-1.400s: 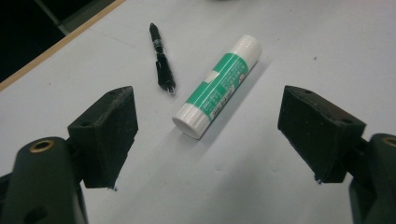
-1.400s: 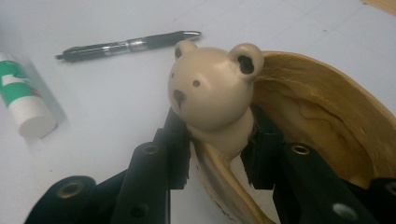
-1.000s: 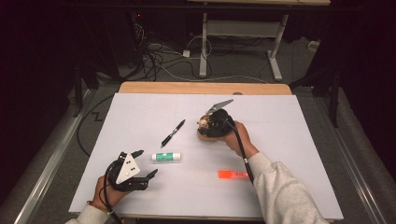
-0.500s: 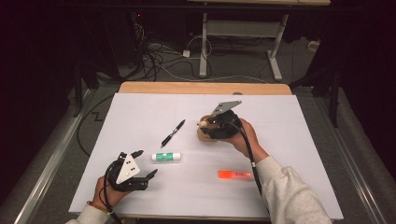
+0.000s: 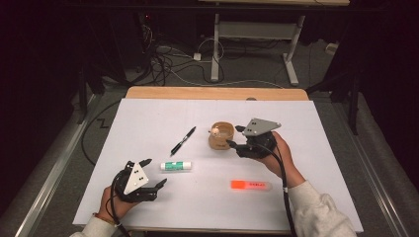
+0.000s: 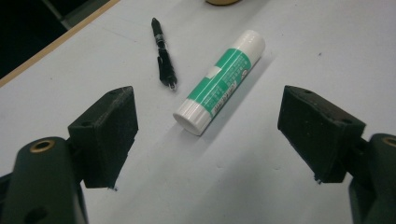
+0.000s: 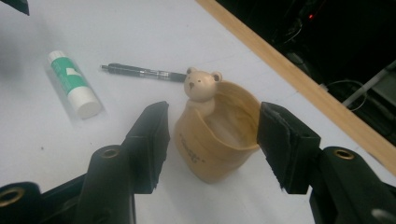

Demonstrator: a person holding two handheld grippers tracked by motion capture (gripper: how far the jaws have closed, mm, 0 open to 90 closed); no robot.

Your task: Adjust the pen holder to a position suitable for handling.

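A light wooden cup [image 5: 220, 136] [image 7: 219, 140] with a small bear figure on its rim stands upright near the middle of the white table top [image 5: 148, 113]. My right gripper [image 5: 235, 137] [image 7: 212, 116] sits just right of it. Its jaws have just been opening, and the cup stands between their tips with a gap on each side. My left gripper [image 5: 155, 172] [image 6: 208, 100] rests open at the front left, pointing at a green-and-white glue stick [image 5: 177, 166] [image 6: 219, 81] [image 7: 74, 84] lying just beyond its tips.
A black pen [image 5: 183, 140] [image 6: 163, 53] [image 7: 140, 72] lies left of the cup. An orange highlighter [image 5: 250, 185] lies near the front, right of centre. The table's wooden far edge [image 5: 217, 93] borders a dark floor with cables and desk legs.
The right gripper has opened, let go of the cup and drawn back to the right. The cup stands where it was. The left gripper has not moved.
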